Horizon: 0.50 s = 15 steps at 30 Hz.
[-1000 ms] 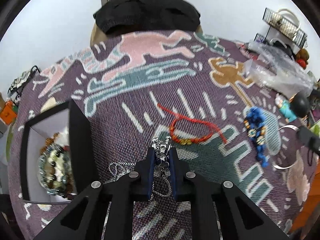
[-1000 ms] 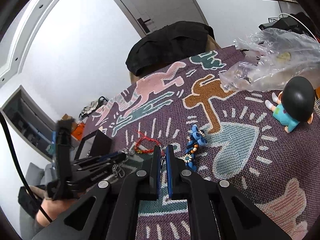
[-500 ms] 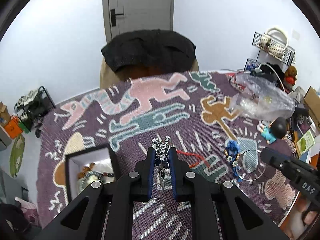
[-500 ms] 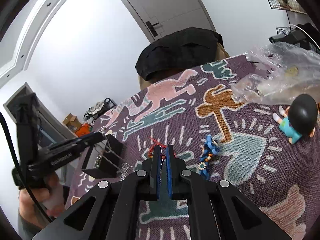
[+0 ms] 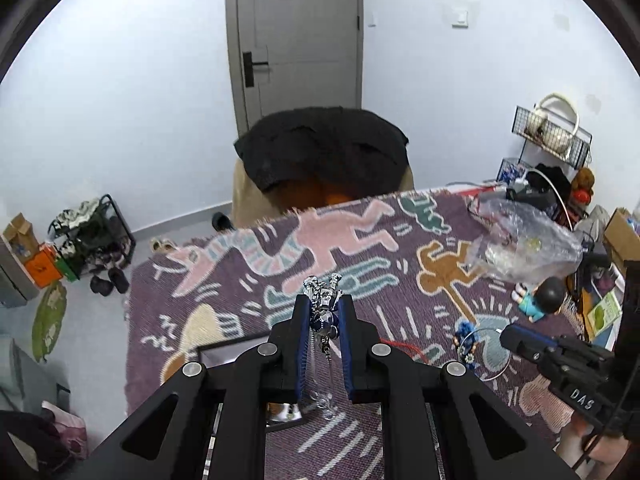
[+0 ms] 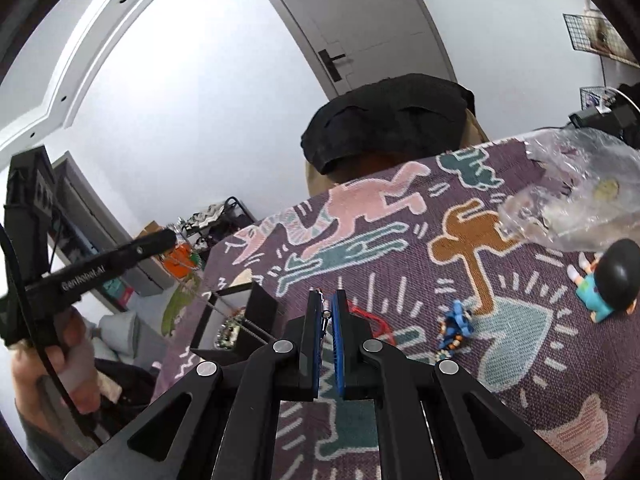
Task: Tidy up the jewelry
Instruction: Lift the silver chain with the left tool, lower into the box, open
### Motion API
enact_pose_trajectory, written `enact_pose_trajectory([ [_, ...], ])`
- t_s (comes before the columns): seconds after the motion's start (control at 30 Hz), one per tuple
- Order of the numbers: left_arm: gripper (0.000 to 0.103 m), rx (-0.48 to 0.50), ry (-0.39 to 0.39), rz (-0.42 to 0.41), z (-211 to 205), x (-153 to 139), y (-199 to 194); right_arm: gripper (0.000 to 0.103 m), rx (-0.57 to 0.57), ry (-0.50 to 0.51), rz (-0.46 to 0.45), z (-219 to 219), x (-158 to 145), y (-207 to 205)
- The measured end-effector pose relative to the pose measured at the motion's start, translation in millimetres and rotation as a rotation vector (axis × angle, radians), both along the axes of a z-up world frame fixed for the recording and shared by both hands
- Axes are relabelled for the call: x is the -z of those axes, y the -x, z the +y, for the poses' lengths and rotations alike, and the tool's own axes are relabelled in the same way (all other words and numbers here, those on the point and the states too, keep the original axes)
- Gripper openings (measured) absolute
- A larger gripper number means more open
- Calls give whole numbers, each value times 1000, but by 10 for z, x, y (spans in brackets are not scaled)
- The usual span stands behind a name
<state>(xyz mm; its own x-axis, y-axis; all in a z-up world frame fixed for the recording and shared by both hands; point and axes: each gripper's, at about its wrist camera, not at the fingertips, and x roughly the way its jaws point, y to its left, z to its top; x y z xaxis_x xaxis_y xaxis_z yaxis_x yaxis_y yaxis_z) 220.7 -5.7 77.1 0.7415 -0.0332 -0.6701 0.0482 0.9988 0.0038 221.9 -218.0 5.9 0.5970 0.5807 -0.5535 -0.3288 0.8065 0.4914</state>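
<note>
The left gripper [image 5: 323, 307], black with blue-padded fingers [image 5: 303, 336], pointed downward, its jaws nearly closed and clamped on a silver chain necklace with a dark blue stone [image 5: 322, 312]. The right gripper [image 6: 326, 312], of the same build, stood shut on a thin end of chain. A bare hand [image 6: 70, 364] gripped the left tool's handle

You've got two grippers in play — the left gripper [image 5: 323, 300] and the right gripper [image 6: 327, 304] — and one silver chain [image 5: 322, 307]. On the one patterned cloth [image 5: 360, 248] you can count one black box [image 6: 256, 320], one red bracelet [image 6: 370, 318], one blue beaded bracelet [image 6: 456, 328], one thin silver bangle [image 5: 486, 354] and one doll figure [image 6: 612, 280]. One clear plastic bag [image 5: 524, 244] lies on it as well — and one dark garment [image 5: 324, 148] sits beyond its far edge.
</note>
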Motion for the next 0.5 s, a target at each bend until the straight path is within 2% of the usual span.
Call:
enact_pose_trajectory([
  [0.5, 14, -55, -62, -112, 235, -825, 175, 7, -68, 21, -75, 374, -521, -46],
])
